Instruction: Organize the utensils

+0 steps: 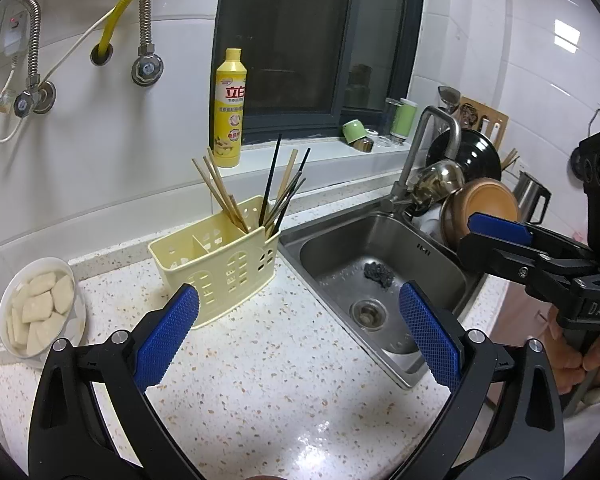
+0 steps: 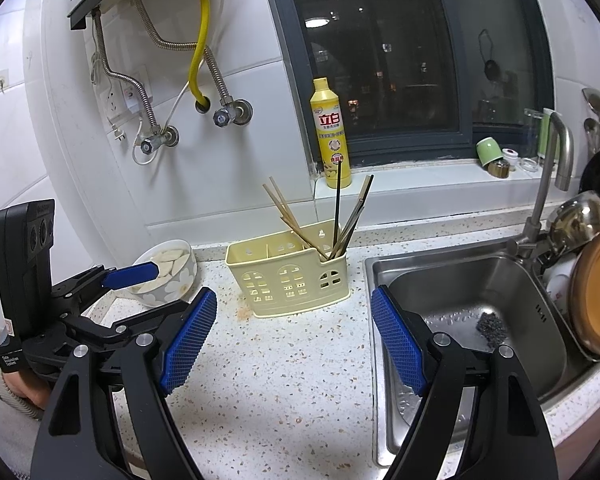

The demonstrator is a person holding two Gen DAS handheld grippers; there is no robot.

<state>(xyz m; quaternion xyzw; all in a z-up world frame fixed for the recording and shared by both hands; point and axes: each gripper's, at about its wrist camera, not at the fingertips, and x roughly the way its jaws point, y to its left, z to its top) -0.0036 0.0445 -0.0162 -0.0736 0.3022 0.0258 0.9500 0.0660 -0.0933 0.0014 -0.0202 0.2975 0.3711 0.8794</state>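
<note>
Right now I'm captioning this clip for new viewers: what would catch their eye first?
Likely the pale yellow utensil caddy on the speckled counter, chopsticks bunched in its sink-side compartment. Behind it, a yellow dish-soap bottle stands on the windowsill. Both the left gripper and right gripper are open and empty.

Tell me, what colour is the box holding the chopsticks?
Pale yellow box, with little window-shaped cut-outs; clearest in the right wrist view.

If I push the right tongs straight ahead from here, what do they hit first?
Probably the yellow utensil caddy holding the chopsticks; it sits just left of the open right tongs' centre line, with bare countertop before it. Depth is uncertain.
</note>
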